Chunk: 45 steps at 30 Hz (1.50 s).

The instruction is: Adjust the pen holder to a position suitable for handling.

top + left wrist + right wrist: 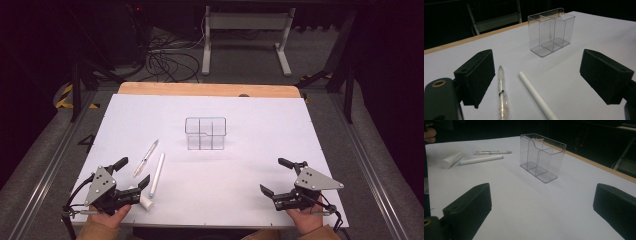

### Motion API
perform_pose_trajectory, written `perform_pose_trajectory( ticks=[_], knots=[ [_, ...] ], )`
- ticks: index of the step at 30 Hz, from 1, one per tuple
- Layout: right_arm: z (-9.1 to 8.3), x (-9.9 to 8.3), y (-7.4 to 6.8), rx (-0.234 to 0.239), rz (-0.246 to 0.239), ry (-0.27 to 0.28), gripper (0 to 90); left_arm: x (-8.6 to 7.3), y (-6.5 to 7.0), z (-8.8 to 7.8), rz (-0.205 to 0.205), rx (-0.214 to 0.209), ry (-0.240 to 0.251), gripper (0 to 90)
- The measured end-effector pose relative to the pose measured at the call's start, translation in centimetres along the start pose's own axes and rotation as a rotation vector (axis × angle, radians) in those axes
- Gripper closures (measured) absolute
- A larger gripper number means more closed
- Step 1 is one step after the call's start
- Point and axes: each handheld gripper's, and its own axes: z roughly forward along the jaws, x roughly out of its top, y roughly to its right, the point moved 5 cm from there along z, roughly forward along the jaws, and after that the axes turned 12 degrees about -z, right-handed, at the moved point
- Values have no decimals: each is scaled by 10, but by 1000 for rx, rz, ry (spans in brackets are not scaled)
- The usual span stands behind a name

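A clear plastic organizer (pixel 205 133) with several compartments stands upright at the middle of the white table (pixel 260 170); its exact partition layout is hard to read through the transparent walls. Toward the near left lie a clear pen (pixel 146 158) and a white pen (pixel 157 173), side by side but apart, and a short white cylinder (pixel 146 202) partly hidden by the left gripper (pixel 131 173). In the left gripper view both pens are cut off by the lower edge. No writing is legible on any item. The left gripper's jaws stand wide apart above the pens' near ends, holding nothing; the right gripper (pixel 276 175), near the table's right front, likewise has its jaws spread and empty
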Motion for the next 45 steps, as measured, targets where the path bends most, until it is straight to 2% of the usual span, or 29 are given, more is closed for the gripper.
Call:
perform_pose_trajectory(
  ticks=[1, 9, 16, 27, 30, 39, 45],
  knots=[
    [0, 0, 0, 0, 4, 1, 27, 1, 0, 0, -1, -10, 5, 135],
    [1, 0, -1, 7, 1, 3, 33, 1, 1, 0, -20, -8, -11, 135],
    [2, 0, -2, 8, -6, -3, 54, 2, 1, 0, -7, -6, -12, 134],
    [3, -1, -4, 19, -9, -13, 69, 6, 1, 0, -11, -4, -28, 143],
    [3, -2, -4, 22, -5, -15, 70, 7, 0, 1, -10, -1, -46, 143],
    [5, -3, -5, 27, -4, -19, 71, 17, -6, 9, -48, -8, -80, 144],
    [5, -3, -5, 29, -1, -21, 71, 25, -12, 13, -40, -1, -103, 145]
  ],
)
